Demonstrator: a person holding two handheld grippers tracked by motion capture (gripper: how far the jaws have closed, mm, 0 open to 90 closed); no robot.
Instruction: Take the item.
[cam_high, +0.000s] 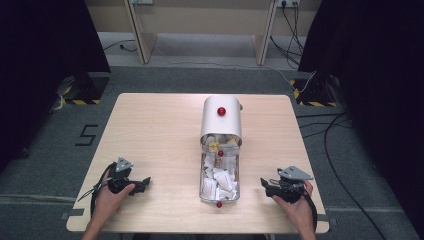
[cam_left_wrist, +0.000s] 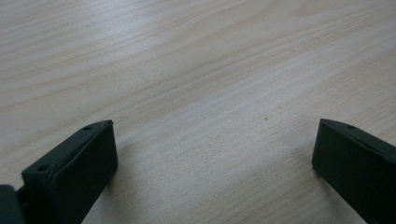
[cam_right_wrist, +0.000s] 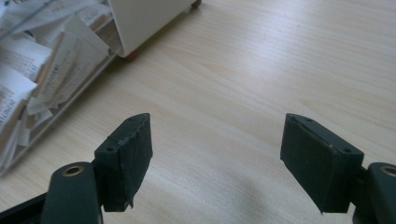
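In the high view one pale wooden surface (cam_high: 155, 140) carries a single white box (cam_high: 220, 122) with a rounded roll-top cover, standing a little right of the frame's centre. Its one clear drawer (cam_high: 219, 176) is pulled out toward the bottom edge of the picture and is heaped with many small white paper packets (cam_high: 218, 180), too crowded to count. Three red knobs show on it: one on the cover (cam_high: 221, 111), one at the mouth of the box (cam_high: 220, 153), and one at the drawer's near end (cam_high: 219, 204). Two sets of tongs are in the frame, one per hand. The left tongs (cam_high: 145, 181) rest in the lower left, well apart from the drawer, pointing toward it; the left gripper view shows their two black jaws spread wide over bare wood with nothing between them. The right tongs (cam_high: 264, 184) sit in the lower right, near the drawer's side, also pointing toward it. In the right gripper view their two jaws stand wide apart and hold nothing, with the packets (cam_right_wrist: 32, 60) in the upper left of that frame.
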